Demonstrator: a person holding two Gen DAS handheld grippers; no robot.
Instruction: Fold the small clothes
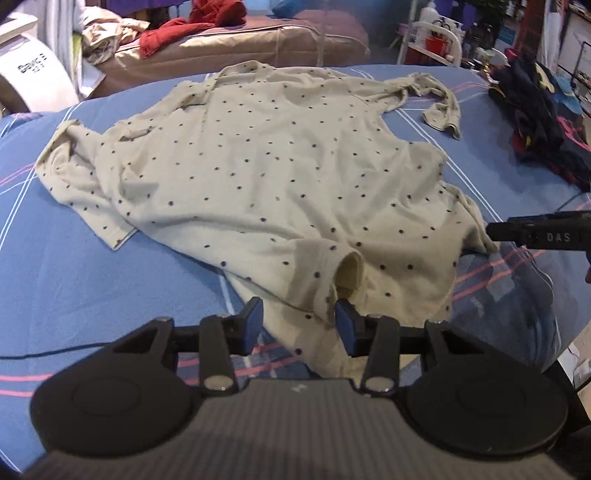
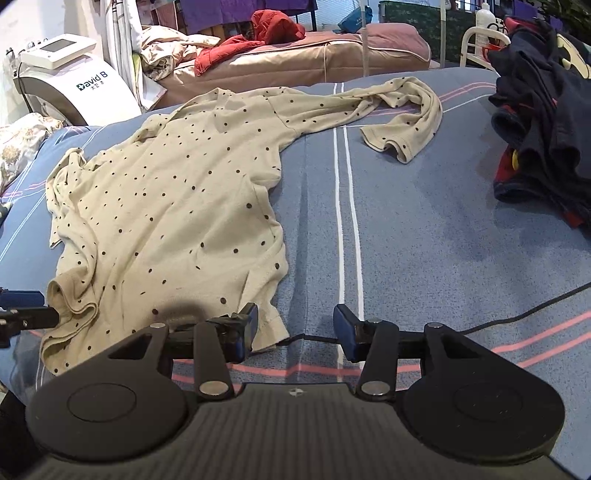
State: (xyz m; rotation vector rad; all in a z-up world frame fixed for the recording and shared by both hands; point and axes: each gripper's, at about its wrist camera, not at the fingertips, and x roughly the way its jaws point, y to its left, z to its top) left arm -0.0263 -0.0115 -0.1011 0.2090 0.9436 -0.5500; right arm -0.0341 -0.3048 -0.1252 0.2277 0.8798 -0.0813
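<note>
Cream polka-dot shirt point(image 1: 266, 162) lies spread across the blue striped bed point(image 1: 55, 266), its hem at the near edge and its collar toward the far edge. One long sleeve point(image 2: 402, 110) trails off toward the far right corner, curling back on itself; the other is bunched at the left side.

From my left gripper point(image 1: 299, 317) I see the blue fingers point(image 1: 255, 315) wide apart, with the crumpled hem lying between them, nothing pinched. My right gripper point(image 2: 295, 325) is likewise wide; its left finger sits over the shirt's near right corner, the other over bare bedsheet.

In the left wrist view the right gripper's black body enters from the right edge, just beside the shirt's hem, and I can read "DAS" on it.

A pile of dark clothes point(image 2: 543, 122) sits at the right edge of the bed. Beyond the far edge stands a white machine point(image 2: 70, 77) labelled "David B", with smaller characters beneath that I cannot read. A red garment point(image 2: 258, 35) lies on the brownish couch point(image 2: 332, 55) behind.
</note>
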